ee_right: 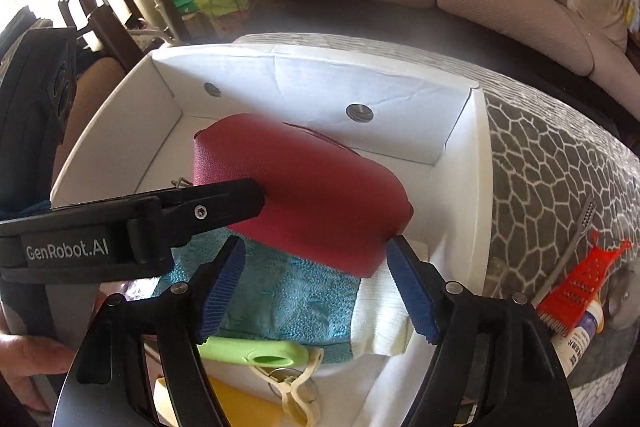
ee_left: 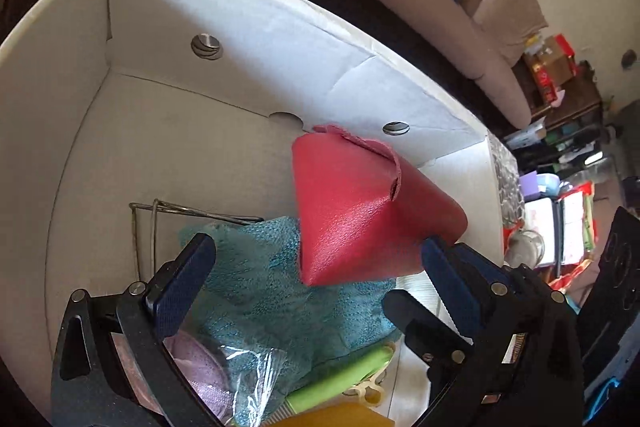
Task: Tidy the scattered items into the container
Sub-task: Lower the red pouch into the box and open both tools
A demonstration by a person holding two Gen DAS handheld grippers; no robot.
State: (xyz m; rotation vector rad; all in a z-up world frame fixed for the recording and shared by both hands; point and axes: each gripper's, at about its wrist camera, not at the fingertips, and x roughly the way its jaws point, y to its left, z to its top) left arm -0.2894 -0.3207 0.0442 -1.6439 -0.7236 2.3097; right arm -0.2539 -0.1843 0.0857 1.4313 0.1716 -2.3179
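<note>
While suspended over the white box [ee_right: 460, 163], red pouch [ee_right: 304, 195] positioned above teal cloth [ee_right: 288, 299] for release inside. Right gripper [ee_right: 316, 283] wide open, empty, pads clear. Left gripper [ee_left: 316, 271] spread wide; contact with pouch at right pad uncertain.

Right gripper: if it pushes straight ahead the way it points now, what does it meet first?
Most likely the red pouch, just beyond the right gripper and its open jaws, above the teal cloth. Depth is hard to judge.
</note>
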